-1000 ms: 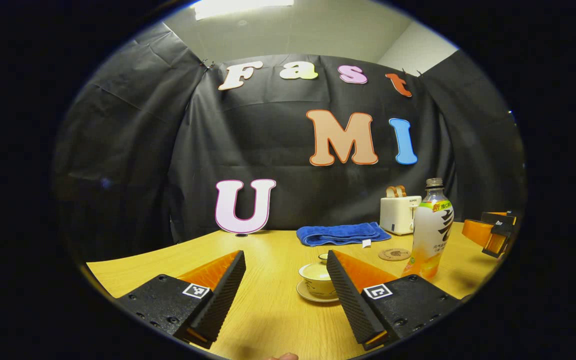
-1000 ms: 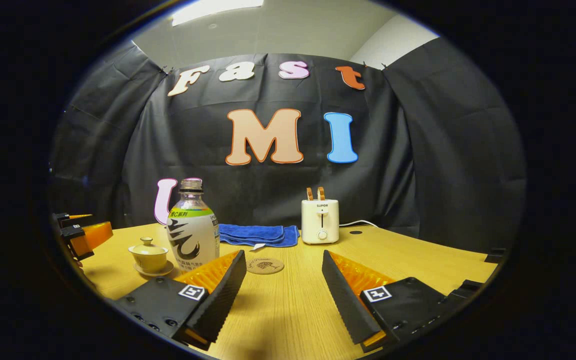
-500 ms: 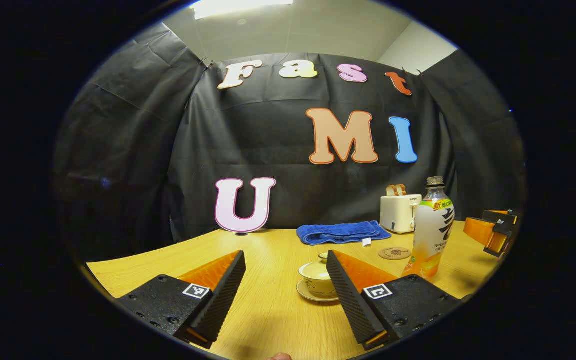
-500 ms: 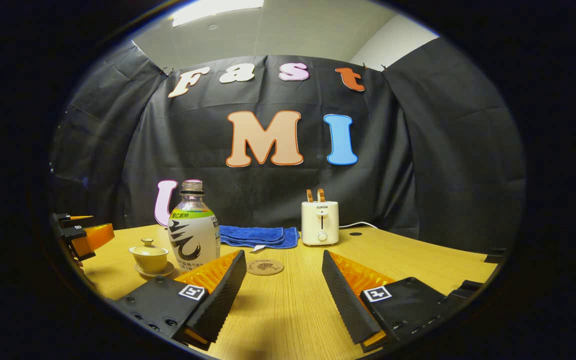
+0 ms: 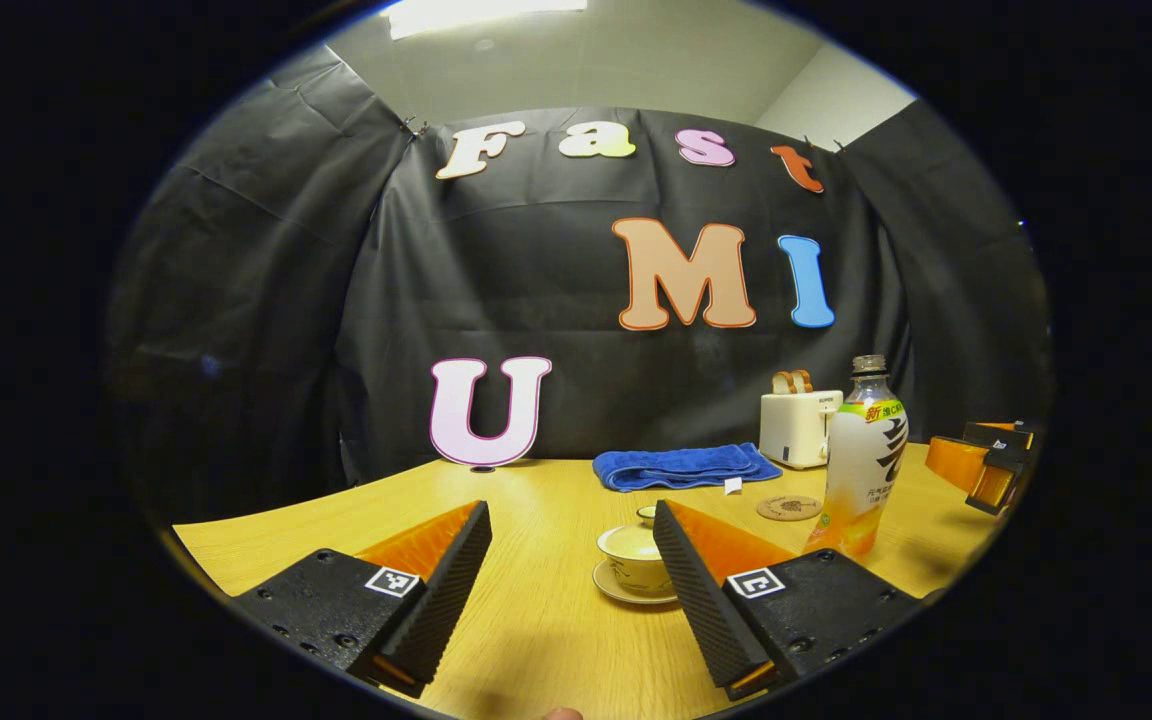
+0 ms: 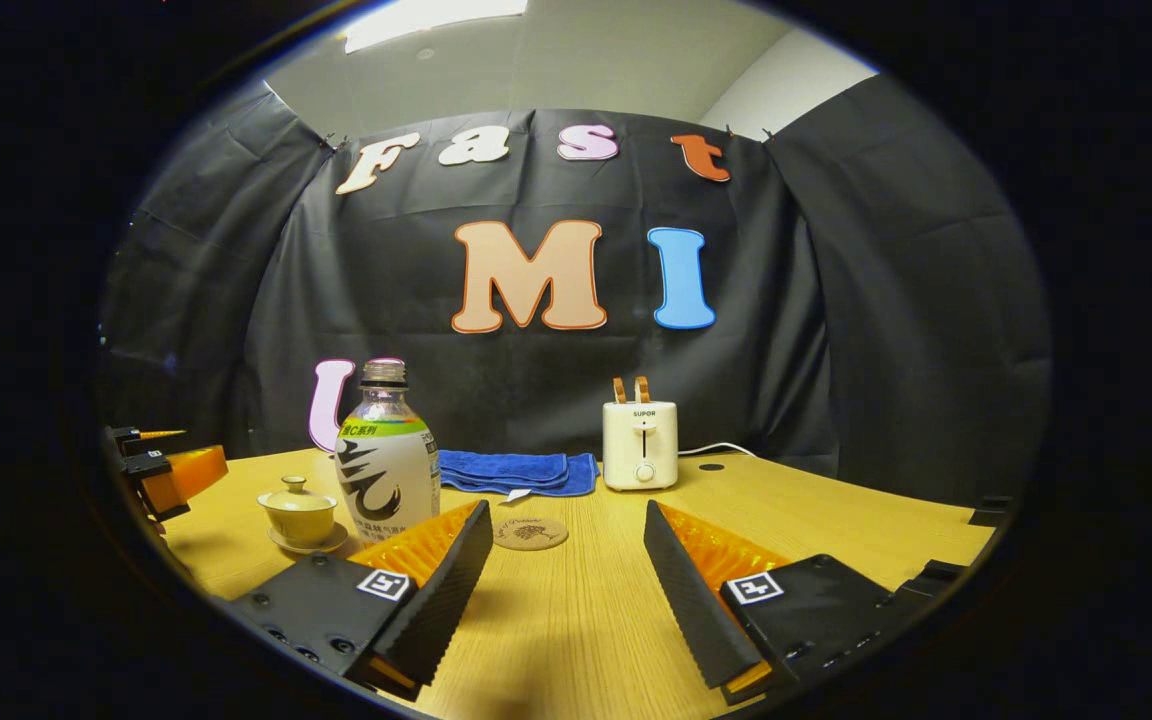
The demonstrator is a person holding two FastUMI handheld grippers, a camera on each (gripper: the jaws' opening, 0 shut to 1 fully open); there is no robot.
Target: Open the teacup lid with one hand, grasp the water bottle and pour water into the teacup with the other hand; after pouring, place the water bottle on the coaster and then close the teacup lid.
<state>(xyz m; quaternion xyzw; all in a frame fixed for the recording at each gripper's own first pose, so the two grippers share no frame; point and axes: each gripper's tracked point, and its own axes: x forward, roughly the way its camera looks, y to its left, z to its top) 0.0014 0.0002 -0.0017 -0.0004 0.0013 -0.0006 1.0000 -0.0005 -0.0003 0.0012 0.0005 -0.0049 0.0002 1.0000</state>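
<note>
Both sets of jaws spread, holding nothing; teacup (image 6: 301,515) w/ lid (image 6: 296,493) on sits mid-surface beside bottle (image 6: 387,460). Left gripper (image 5: 571,570) should come straight down, pinch the knob & lift gently

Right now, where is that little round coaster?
In the right gripper view the coaster lies flat on the table, in front of the blue towel, between the bottle and the toaster.
</note>
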